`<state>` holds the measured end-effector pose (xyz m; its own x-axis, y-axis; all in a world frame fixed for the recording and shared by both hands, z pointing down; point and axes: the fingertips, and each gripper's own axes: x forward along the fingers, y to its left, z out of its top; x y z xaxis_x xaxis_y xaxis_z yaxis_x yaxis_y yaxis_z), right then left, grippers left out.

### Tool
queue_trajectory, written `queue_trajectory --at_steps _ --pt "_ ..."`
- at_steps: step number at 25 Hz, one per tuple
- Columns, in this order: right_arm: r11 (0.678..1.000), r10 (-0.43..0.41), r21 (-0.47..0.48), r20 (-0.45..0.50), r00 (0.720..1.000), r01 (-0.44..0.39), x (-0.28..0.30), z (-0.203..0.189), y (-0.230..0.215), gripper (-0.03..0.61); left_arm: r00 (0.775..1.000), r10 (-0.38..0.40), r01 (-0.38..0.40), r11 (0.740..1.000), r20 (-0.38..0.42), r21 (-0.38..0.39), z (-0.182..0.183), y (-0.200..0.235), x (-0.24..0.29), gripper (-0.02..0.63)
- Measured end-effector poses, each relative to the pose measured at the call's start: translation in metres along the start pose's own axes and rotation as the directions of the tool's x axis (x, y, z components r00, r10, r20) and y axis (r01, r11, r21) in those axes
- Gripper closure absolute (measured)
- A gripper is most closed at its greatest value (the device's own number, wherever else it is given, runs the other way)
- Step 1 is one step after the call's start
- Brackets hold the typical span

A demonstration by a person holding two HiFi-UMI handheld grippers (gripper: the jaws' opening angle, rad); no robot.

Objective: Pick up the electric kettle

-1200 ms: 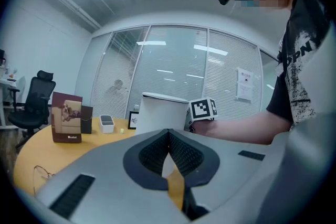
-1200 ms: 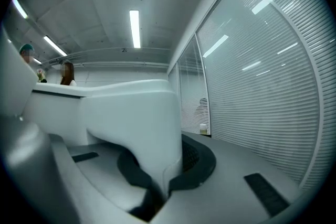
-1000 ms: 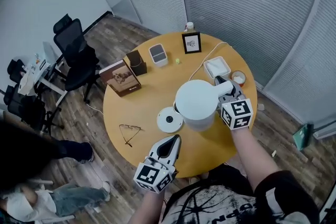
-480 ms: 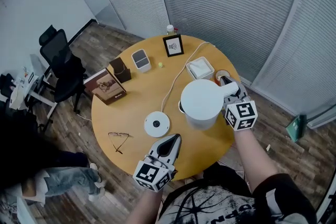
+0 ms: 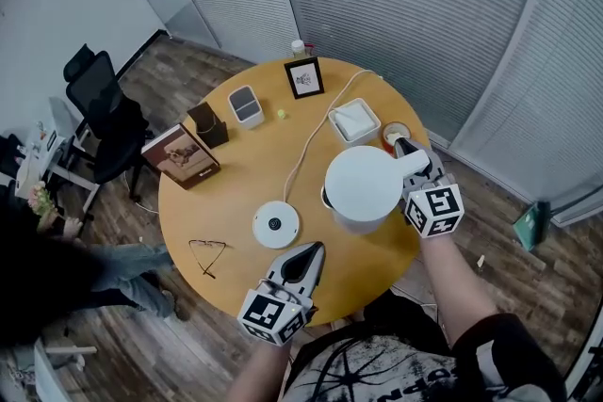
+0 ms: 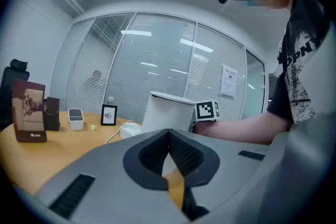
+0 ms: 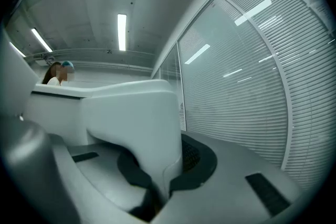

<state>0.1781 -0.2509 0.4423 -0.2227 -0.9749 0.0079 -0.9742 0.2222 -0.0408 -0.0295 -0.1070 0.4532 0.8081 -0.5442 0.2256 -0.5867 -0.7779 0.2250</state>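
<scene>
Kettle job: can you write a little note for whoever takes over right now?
Right claw: shut on the handle of the kettle.
Left claw: shut, empty, over the near edge of the table.
Kettle is off its round base, which lies on the table to its left in the head view.
Pick-up looks done, though nothing shows under the kettle.
Left to do: hold it level.

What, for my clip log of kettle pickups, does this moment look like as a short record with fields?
kettle: white, off its base, to the base's right in the head view
base: round, white, on the table, nothing on it
right gripper: shut on the kettle's handle
left gripper: shut, empty, above the table's near edge
also on the table: book, picture frame, glasses
</scene>
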Motion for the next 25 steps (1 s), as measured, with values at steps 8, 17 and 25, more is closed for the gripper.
queue_trajectory --at_steps 8,17,25 --pt "1.0 0.029 0.009 0.004 1.0 -0.029 0.014 -0.016 -0.006 0.555 0.999 -0.013 0.012 1.0 -0.04 -0.014 -0.009 0.002 0.019 0.613" --pt "0.998 0.051 0.04 -0.016 0.999 -0.051 0.03 -0.049 -0.015 0.549 0.995 -0.012 0.008 0.999 -0.104 -0.037 -0.023 0.013 0.035 0.614" --pt "0.996 0.079 0.05 -0.037 0.996 -0.077 0.044 -0.078 -0.014 0.548 0.988 -0.019 0.01 0.998 -0.155 -0.054 -0.037 0.022 0.048 0.613"
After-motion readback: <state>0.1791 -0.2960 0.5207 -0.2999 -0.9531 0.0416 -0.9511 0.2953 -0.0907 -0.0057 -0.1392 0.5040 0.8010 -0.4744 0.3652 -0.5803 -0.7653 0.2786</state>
